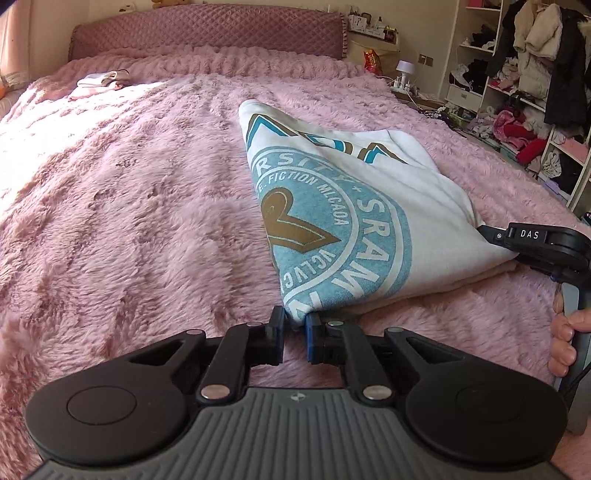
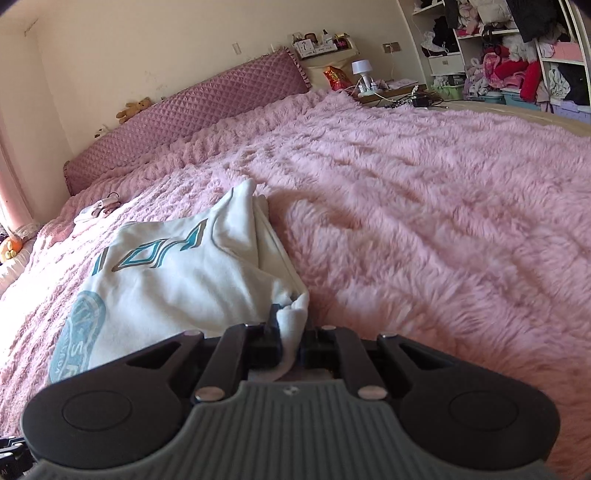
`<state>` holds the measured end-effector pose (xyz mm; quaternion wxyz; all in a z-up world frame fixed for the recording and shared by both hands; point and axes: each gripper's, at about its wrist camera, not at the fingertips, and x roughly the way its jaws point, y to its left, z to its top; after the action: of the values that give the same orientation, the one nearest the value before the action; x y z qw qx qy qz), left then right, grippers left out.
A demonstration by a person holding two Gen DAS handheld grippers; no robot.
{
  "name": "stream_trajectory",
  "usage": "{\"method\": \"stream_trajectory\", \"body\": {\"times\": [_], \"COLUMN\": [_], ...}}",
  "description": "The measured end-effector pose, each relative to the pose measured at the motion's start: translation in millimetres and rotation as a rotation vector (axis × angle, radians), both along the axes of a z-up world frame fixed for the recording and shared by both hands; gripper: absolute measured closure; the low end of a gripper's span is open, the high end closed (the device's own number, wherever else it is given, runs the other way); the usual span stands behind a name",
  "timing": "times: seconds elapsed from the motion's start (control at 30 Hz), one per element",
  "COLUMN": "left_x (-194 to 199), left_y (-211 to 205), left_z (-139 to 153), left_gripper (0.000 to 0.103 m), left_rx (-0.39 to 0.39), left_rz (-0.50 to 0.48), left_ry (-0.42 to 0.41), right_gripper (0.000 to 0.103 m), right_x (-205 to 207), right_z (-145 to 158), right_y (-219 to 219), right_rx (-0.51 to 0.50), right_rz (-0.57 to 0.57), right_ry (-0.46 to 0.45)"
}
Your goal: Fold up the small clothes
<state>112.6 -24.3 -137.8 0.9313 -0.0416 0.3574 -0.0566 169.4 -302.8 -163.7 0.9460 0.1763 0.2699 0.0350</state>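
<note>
A white T-shirt with a blue round print lies partly folded on the pink furry bedspread. My left gripper is shut on the near corner of the T-shirt and lifts that edge. My right gripper shows at the right in the left wrist view, shut on the other near corner. In the right wrist view the right gripper pinches bunched white cloth of the T-shirt, which stretches away to the left.
A small folded white and pink garment lies far back on the bed near the quilted headboard. A bedside table with a lamp and open shelves full of clothes stand to the right.
</note>
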Motion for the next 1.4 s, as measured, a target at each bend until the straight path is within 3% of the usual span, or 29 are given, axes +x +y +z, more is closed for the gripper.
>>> {"method": "stream_trajectory", "body": {"times": [0.07, 0.17, 0.33, 0.47, 0.67, 0.83, 0.93, 0.97, 1.03, 1.1, 1.23, 1.4], "left_x": [-2, -5, -26, -12, 29, 39, 38, 38, 40, 41, 39, 42], "left_y": [5, 14, 14, 9, 5, 15, 18, 18, 19, 20, 17, 14], "left_z": [2, 9, 41, 55, 31, 10, 5, 4, 2, 0, -2, -6], "left_gripper": [0.091, 0.091, 0.091, 0.088, 0.083, 0.079, 0.079, 0.079, 0.079, 0.079, 0.079, 0.08], "left_rx": [-0.027, -0.071, -0.112, -0.171, -0.274, -0.339, -0.349, -0.346, -0.352, -0.362, -0.349, -0.34], "left_rz": [0.01, 0.036, 0.06, 0.028, 0.034, 0.082, 0.078, 0.074, 0.072, 0.073, 0.07, 0.083], "left_ry": [0.004, 0.029, -0.068, -0.125, -0.055, 0.002, 0.006, 0.008, 0.015, 0.02, -0.001, 0.005], "right_gripper": [0.098, 0.074, 0.071, 0.071, 0.071, 0.071, 0.071, 0.072, 0.095, 0.101, 0.103, 0.103], "right_x": [2, 0, -9, -2, 69, 146, 184, 193, 200, 200, 197, 214], "right_z": [1, 1, 19, 48, 82, 78, 62, 56, 47, 45, 64, 26], "right_y": [-3, -8, -24, -28, -6, 18, 26, 28, 34, 38, 33, 39], "right_rx": [0.015, 0.027, 0.097, 0.099, -0.034, -0.159, -0.16, -0.161, -0.16, -0.184, -0.178, -0.268], "right_rz": [0.004, -0.02, -0.076, -0.03, 0.162, 0.226, 0.236, 0.238, 0.257, 0.257, 0.23, 0.233], "right_ry": [-0.004, -0.001, -0.035, -0.103, -0.164, -0.059, 0.023, 0.05, 0.063, 0.043, -0.034, 0.085]}}
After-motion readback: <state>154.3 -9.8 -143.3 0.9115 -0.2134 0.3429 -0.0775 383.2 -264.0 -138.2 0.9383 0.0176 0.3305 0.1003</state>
